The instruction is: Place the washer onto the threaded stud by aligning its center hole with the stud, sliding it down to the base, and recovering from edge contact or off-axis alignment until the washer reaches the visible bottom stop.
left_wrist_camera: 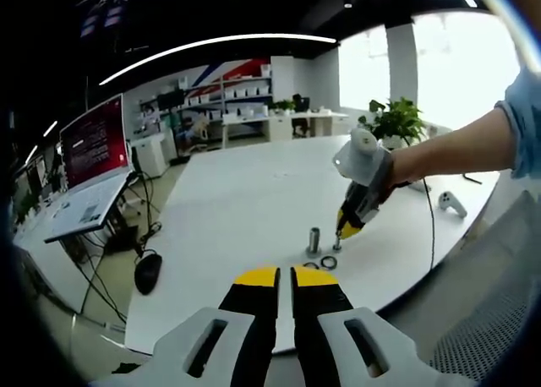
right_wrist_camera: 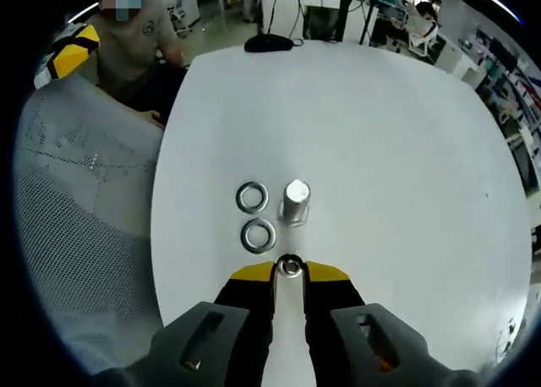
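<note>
My right gripper (right_wrist_camera: 290, 269) hangs low over the white table (right_wrist_camera: 380, 133), shut on a small metal washer (right_wrist_camera: 290, 265) held between its yellow fingertips. Just ahead stands a short silver stud (right_wrist_camera: 295, 203), upright, with two loose washers (right_wrist_camera: 252, 197) (right_wrist_camera: 258, 235) flat on the table to its left. In the left gripper view the right gripper (left_wrist_camera: 347, 229) tips down next to the stud (left_wrist_camera: 314, 239), over a thin post (left_wrist_camera: 337, 244), with the washers (left_wrist_camera: 326, 263) in front. My left gripper (left_wrist_camera: 285, 279) is held back off the table edge, jaws together and empty.
A game controller (left_wrist_camera: 452, 204) and a potted plant (left_wrist_camera: 396, 121) are at the table's far right. A laptop (left_wrist_camera: 89, 180) is on a side desk, and a black mouse (left_wrist_camera: 147, 271) lies below it. A mesh chair back (right_wrist_camera: 76, 235) is beside the near edge, with a seated person (right_wrist_camera: 135, 40) behind it.
</note>
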`<act>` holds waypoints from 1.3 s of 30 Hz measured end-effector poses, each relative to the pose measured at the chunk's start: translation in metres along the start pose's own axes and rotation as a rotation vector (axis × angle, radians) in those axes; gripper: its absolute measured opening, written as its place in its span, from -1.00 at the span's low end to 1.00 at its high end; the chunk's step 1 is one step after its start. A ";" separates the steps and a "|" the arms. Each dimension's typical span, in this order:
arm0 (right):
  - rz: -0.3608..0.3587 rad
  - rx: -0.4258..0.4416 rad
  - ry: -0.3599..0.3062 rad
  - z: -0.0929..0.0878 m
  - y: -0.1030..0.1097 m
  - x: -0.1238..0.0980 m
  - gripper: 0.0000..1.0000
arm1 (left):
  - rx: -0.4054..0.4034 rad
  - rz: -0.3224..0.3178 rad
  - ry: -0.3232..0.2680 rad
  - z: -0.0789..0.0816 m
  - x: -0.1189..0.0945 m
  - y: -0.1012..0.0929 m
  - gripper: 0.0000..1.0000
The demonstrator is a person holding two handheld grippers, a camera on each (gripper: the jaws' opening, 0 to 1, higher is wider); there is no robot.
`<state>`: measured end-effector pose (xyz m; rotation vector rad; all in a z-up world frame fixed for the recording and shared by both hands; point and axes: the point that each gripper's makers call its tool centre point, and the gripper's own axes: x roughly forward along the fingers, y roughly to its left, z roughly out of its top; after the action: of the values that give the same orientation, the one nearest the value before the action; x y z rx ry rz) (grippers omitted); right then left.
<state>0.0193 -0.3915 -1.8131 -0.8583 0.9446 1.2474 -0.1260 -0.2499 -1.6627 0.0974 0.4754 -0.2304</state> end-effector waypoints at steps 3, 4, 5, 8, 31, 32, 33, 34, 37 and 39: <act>0.005 0.003 0.007 -0.002 0.001 0.007 -0.73 | -0.006 0.006 0.002 0.000 0.000 0.001 -0.95; 0.009 0.003 0.010 -0.003 0.002 0.011 -0.73 | -0.006 0.005 0.002 0.000 0.000 0.001 -0.96; 0.009 0.003 0.013 -0.004 0.003 0.012 -0.73 | -0.005 0.005 0.002 0.000 0.000 0.001 -0.96; 0.014 0.001 0.025 -0.008 0.002 0.019 -0.73 | -0.004 0.002 0.007 -0.001 0.001 0.001 -0.96; -0.012 0.068 0.009 -0.035 -0.006 0.014 -0.37 | -0.006 -0.003 -0.003 0.001 0.000 0.000 -0.98; -0.017 0.077 0.017 -0.041 -0.008 0.014 -0.38 | -0.005 -0.004 -0.004 0.000 0.000 0.000 -0.98; -0.019 0.081 0.021 -0.045 -0.010 0.014 -0.40 | -0.005 -0.004 -0.006 0.001 0.000 0.000 -0.98; -0.018 0.087 0.023 -0.048 -0.010 0.014 -0.40 | -0.006 -0.005 -0.007 0.001 0.000 0.000 -0.98; -0.013 0.131 0.033 -0.063 -0.012 0.013 -0.40 | -0.004 -0.006 -0.005 0.001 0.000 0.000 -0.98; -0.020 0.143 0.045 -0.073 -0.014 0.011 -0.41 | -0.004 -0.007 -0.004 0.001 0.000 -0.001 -0.98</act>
<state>0.0262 -0.4557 -1.8510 -0.7841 1.0459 1.1337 -0.1255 -0.2506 -1.6623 0.0918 0.4724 -0.2361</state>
